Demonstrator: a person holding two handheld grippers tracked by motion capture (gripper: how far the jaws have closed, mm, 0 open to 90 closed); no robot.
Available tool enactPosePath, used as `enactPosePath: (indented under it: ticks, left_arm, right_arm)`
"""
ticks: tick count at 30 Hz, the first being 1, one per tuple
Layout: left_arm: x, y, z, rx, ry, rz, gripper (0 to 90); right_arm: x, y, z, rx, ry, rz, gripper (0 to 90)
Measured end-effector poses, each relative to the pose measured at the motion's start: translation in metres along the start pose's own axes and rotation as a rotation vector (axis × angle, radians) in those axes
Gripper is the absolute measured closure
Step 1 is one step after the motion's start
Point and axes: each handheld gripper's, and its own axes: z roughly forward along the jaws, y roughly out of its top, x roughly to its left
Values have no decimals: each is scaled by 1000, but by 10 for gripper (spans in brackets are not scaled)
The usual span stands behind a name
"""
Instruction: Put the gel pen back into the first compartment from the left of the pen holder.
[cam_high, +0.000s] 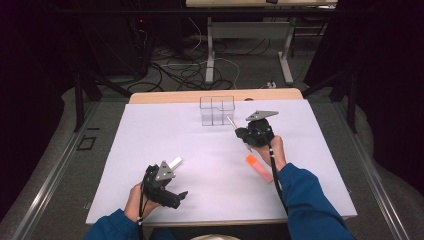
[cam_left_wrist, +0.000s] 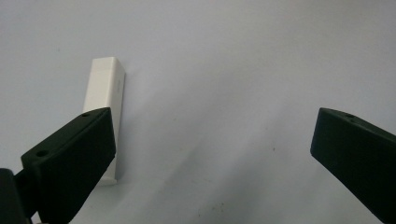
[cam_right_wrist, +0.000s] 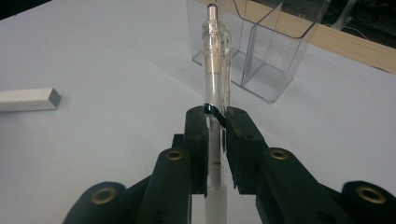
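My right gripper (cam_high: 242, 132) (cam_right_wrist: 217, 116) is shut on a clear pen (cam_high: 231, 121) (cam_right_wrist: 216, 65), gripped around its middle. The pen's button end points toward a clear compartmented holder (cam_high: 217, 110) (cam_right_wrist: 264, 51) just beyond it, and the gripper is held above the table. My left gripper (cam_high: 172, 182) (cam_left_wrist: 212, 123) sits low near the table's front left, open wide with nothing between its jaws. A white rectangular block (cam_high: 175, 163) (cam_left_wrist: 105, 102) (cam_right_wrist: 28, 99) lies flat beside its left jaw. An orange marker (cam_high: 259, 167) lies on the white sheet under my right forearm.
A white sheet (cam_high: 150, 135) covers the table, with a wooden edge (cam_high: 165, 96) at the far side. Beyond the table are desk legs and cables on the floor. Blue sleeves enter from the bottom.
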Motion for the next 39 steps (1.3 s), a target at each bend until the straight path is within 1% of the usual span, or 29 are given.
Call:
enactPosePath:
  ticks: [1,3,4,6,8,10,11,12,13,14,20,21,22,23,26,27,28,29,31,33,37,39]
  left_arm:
    - [0,0,0,-3,1,-1,0]
    - [0,0,1,-8,5,-2,0]
    - [0,0,0,-9,5,-2,0]
    - [0,0,1,-9,5,-1,0]
    - [0,0,0,1,-2,0,0]
    - [0,0,0,-2,0,0,0]
    - [0,0,0,-2,0,0,0]
    - [0,0,0,-2,0,1,0]
    - [0,1,-1,10,-6,3,0]
    - [0,0,0,4,-4,1,0]
    - [1,1,-1,10,-9,4,0]
    - [0,1,-1,4,-9,1,0]
    - [0,1,0,-14,0,3,0]
    - [0,1,1,-17,1,3,0]
    - [0,1,0,-14,1,2,0]
    - [0,1,0,-3,-8,5,0]
    - [0,1,0,-8,-7,3,0]
    - [0,1,0,-2,-10,5,0]
    - [0,1,0,-8,-9,4,0]
    - [1,1,-1,1,-14,5,0]
    - [0,1,0,-8,-11,4,0]
    - [0,1,0,-3,-14,4,0]
  right_arm:
    - [0,0,1,-3,6,1,795]
    - [1,1,2,-2,2,7,795]
    - [0,2,3,-1,9,1,796]
    - [1,3,3,-3,6,0,795]
    - [1,3,4,-9,7,-7,795]
    - [1,5,5,-14,7,4,796]
    - [1,5,6,-29,13,2,796]
    - [1,7,6,-14,10,2,796]
    - [1,8,6,-17,11,3,795]
    - [1,9,7,-21,8,-4,795]
    - [2,16,15,-34,12,-10,796]
    - [3,18,16,-42,12,-13,796]
    - [3,19,18,-55,7,-16,796]
    - [3,21,18,-54,12,-20,796]
    - [5,27,22,-80,9,-24,796]
    - [5,29,23,-79,11,-29,796]
    - [5,31,25,-87,8,-22,795]
    - [5,33,26,-92,7,-22,796]
    - [5,37,29,-102,6,-26,796]
    - [6,41,31,-110,1,-29,795]
    - [6,49,38,-124,-3,-31,796]
    - [5,51,42,-130,-5,-35,796]
